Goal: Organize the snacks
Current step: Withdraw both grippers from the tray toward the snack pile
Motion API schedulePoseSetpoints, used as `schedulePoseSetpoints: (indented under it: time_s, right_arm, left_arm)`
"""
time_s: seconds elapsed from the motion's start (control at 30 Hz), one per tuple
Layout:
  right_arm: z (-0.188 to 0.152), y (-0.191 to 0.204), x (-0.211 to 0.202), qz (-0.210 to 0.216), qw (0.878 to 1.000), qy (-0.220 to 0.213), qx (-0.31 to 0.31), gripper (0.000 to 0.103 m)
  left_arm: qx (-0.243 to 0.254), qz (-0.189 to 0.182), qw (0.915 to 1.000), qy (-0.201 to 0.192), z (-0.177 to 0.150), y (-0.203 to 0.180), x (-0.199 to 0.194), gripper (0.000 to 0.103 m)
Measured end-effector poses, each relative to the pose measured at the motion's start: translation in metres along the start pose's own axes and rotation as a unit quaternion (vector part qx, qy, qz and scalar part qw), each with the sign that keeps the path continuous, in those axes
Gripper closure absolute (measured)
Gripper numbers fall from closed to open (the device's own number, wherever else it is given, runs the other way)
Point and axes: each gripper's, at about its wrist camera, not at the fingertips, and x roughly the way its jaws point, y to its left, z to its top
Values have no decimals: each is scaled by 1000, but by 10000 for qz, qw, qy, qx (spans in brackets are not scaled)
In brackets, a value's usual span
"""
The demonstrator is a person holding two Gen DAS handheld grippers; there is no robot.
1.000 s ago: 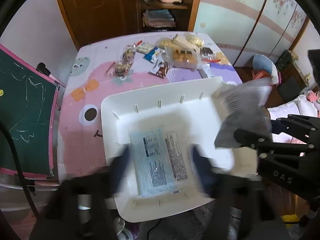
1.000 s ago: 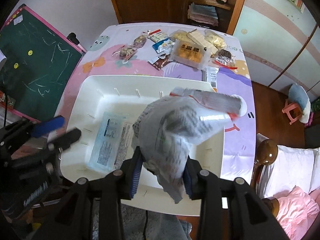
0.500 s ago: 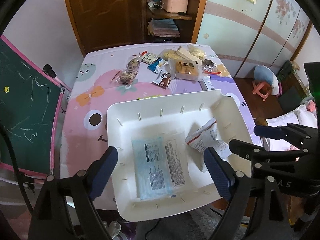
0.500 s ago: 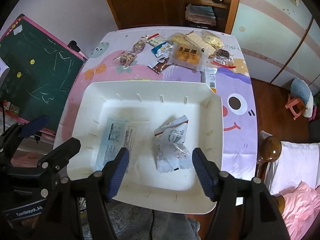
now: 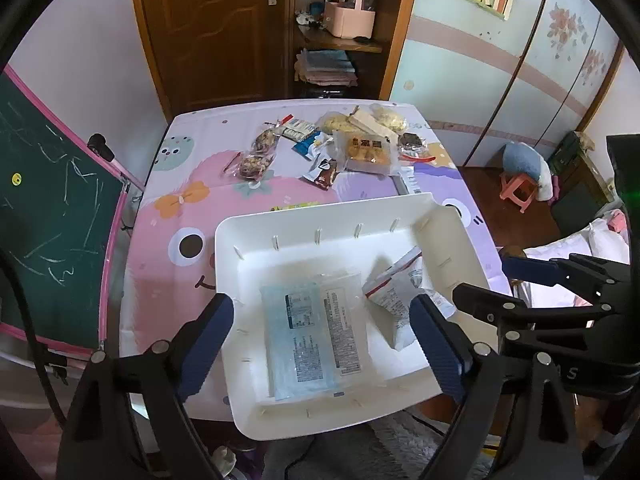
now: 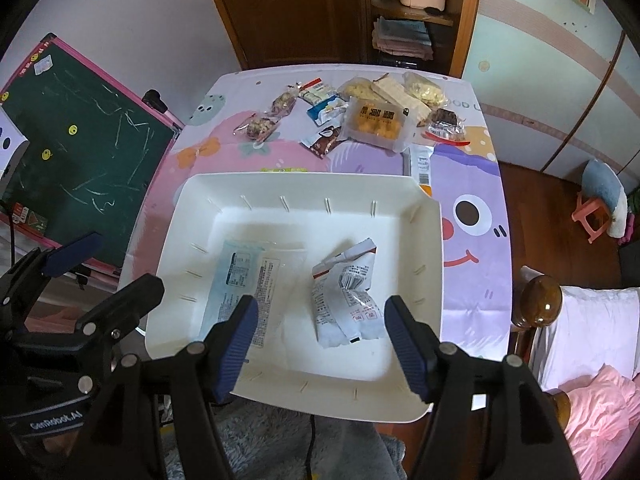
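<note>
A white tray sits at the table's near edge. Two packets lie in it: a flat blue-and-clear packet on the left and a crumpled white packet on the right. My left gripper hovers over the blue packet, its jaws opening with the pads clear of it. My right gripper stands open above the white packet without touching it. Loose snacks lie at the table's far end, among them an orange cookie pack and nut bags.
A green chalkboard leans at the table's left. A wooden door and shelf stand behind the table. A pink stool is on the floor at the right, and a bed with pink cloth is near right.
The right gripper let go of the crumpled white packet, which dropped into the tray. The left gripper's jaws spread wider over the blue packet and it rose a little.
</note>
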Motion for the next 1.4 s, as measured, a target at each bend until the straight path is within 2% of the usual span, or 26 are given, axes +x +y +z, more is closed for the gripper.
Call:
schedulePoseSetpoints:
  time_s: [0.57,0.77,0.83,1.0,1.17,1.4]
  right_arm:
    - [-4,-3,-17,-107,9997,-209,109,37]
    - [-3,-6,-33,-304,9978,-568,183,37]
    - [-3,-8,-38,-203,9977,-618,190,37]
    - [4,-16,-54,-73,9957,-875,295,37]
    - [31,-32,-74,-15,9928,-1118,422,37]
    - [82,-58,-100,-359,9862,-1538,499,37]
  left_arm:
    - [95,0,9997,-209,-3,-4,-20,8]
    - [-40,221,9993,-291,4,6,-27,8]
    - [-102,200,9992,-332,11,11,-31,8]
    - [-175,246,9985,-467,35,23,-42,8]
    - [-244,138,9976,-628,70,36,-51,8]
    - [-97,260,9955,-902,136,53,-58,8]
